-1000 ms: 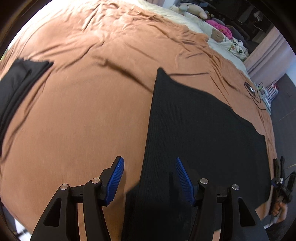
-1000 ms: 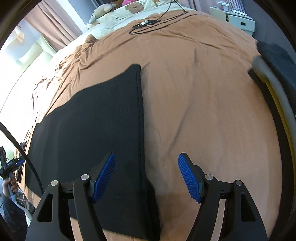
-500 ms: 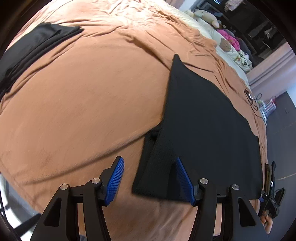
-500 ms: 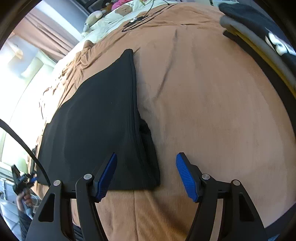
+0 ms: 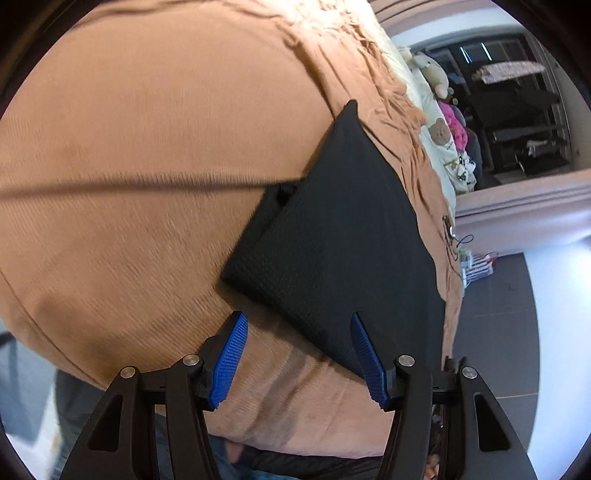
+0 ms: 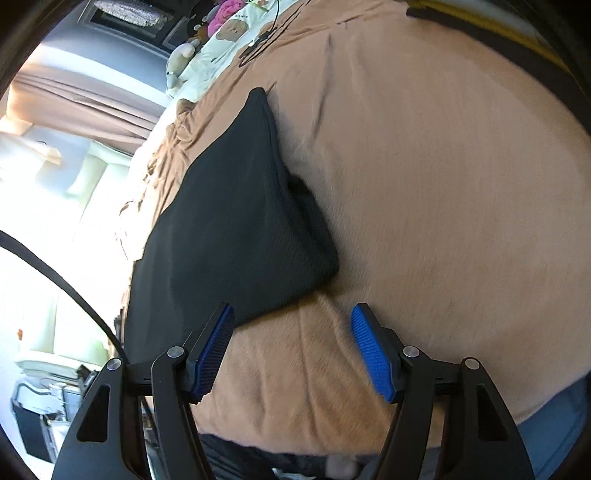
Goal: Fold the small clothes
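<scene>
A black knitted garment [image 5: 343, 236] lies flat and folded on the brown bedspread [image 5: 147, 155]. Its near left corner sits just ahead of my left gripper [image 5: 297, 356], which stands open with nothing between its blue pads. In the right wrist view the same black garment [image 6: 236, 229] lies left of centre, its near right corner just beyond my right gripper [image 6: 291, 350]. That gripper is open too, its pads over bare brown bedspread [image 6: 443, 184] by the bed's near edge. A second layer of the garment peeks out under each side edge.
Stuffed toys and a printed pillow [image 5: 439, 125] lie at the far end of the bed, with a cable [image 6: 262, 40] on the cover. Folded dark and yellow clothes [image 6: 491, 22] sit at the far right. Dark floor [image 5: 498, 314] and a shelf unit lie beyond the bed.
Both grippers have drawn back toward the near edge of the bed and rolled, so the garment now lies ahead of the pads instead of between them. The garment itself has stayed put.
</scene>
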`<state>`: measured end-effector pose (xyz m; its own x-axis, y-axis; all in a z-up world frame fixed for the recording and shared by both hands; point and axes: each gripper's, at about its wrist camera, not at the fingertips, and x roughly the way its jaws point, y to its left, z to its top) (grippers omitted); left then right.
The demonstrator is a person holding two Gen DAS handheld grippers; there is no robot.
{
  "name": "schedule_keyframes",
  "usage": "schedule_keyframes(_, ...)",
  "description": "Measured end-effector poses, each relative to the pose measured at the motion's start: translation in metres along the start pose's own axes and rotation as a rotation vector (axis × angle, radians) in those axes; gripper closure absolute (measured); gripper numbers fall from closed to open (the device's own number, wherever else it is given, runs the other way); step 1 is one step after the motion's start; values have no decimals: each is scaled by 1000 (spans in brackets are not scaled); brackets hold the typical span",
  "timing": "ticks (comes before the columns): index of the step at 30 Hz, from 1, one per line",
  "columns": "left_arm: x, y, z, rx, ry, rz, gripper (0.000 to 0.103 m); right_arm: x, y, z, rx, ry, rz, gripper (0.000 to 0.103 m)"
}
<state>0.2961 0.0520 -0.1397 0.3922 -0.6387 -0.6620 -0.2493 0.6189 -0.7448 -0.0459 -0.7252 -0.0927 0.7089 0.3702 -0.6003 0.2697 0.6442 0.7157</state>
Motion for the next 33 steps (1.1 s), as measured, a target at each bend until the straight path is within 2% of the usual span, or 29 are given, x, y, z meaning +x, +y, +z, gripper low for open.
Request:
schedule_keyframes(8, 7, -4, 1, -42, -76, -17, 44, 5, -8, -4, 54, -14, 67, 38)
schedule_keyframes(12, 7, 3, 6, -79, -134, 4, 59, 15, -11, -3, 91, -39, 79, 39)
schedule_keyframes(14, 7, 6, 8, -95, -149, 4, 63, 19, -16, -1, 127, -69, 91, 50)
schedule_keyframes(19, 5, 10, 10, -109, -187, 5, 66, 26, -34, 7, 218, -126, 120, 66)
schedule_keyframes(21, 5, 12, 12, -122, -210, 31, 85, 27, -38, 6, 225, -139, 121, 73)
schedule_keyframes(23, 6, 14, 13, -137, -209, 28, 93, 28, -38, 3, 230, -154, 102, 91)
schedule_keyframes(25, 1, 10, 11, -120, -225, 23, 97, 31, -38, 1, 237, -151, 102, 101)
schedule_keyframes(33, -29, -1, 6, -96, -301, -22, 98, 9, -14, -11, 189, -170, 104, 102)
